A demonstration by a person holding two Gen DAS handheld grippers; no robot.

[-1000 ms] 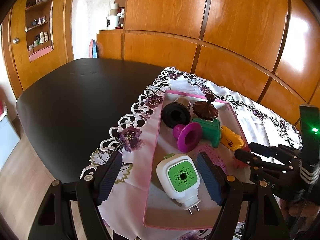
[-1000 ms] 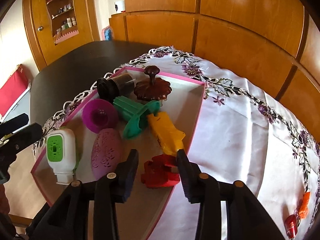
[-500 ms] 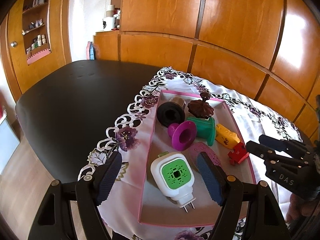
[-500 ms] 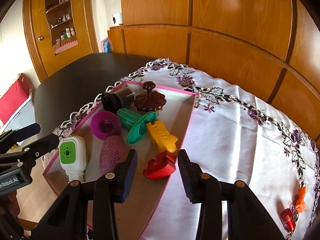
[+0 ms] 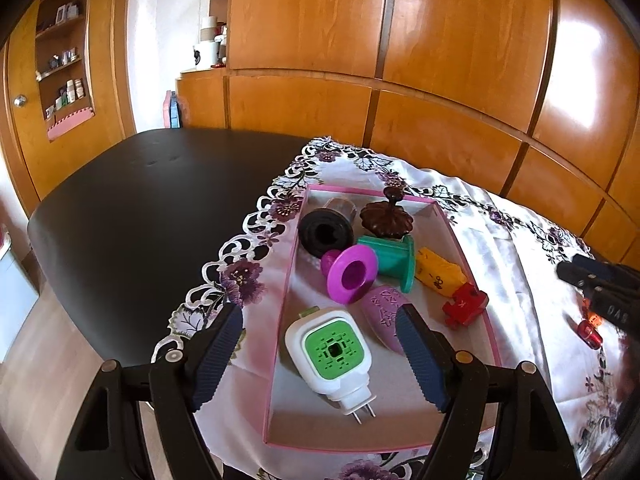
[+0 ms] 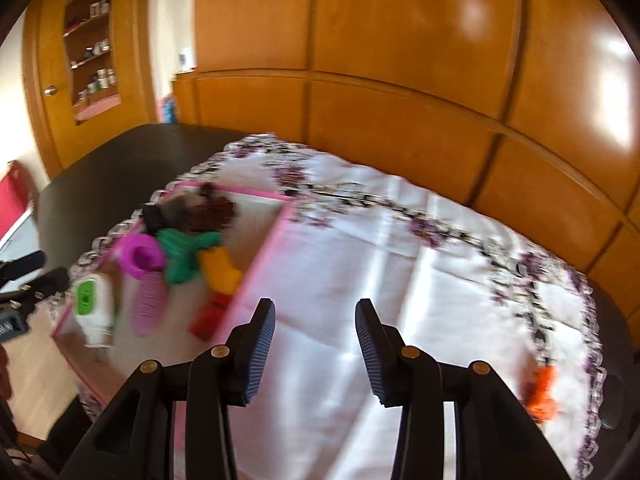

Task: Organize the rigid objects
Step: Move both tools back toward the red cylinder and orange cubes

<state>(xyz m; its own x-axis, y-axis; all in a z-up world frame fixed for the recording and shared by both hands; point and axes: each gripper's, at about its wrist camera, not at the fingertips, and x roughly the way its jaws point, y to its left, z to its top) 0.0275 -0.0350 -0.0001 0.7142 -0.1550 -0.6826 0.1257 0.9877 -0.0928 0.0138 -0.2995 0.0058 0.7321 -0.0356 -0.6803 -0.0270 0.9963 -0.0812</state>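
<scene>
Left gripper (image 5: 320,354) hangs wide open, empty, above the white-and-green plug-in (image 5: 330,354) in the pink tray (image 5: 468,242) — right gripper (image 6: 315,350) partly open, empty, over the tablecloth (image 6: 420,280).

A dark bench (image 5: 132,208) is carrying a white floral cloth (image 5: 508,248) with a lace edge. Glossy wooden panelling (image 5: 460,40) is running behind it, and an arched shelf niche (image 5: 64,64) is holding small bottles beside a knobbed door.

black plastic tongs (image 5: 320,356); ribbed navy-blue pads (image 6: 262,350); brass-coloured screws
</scene>
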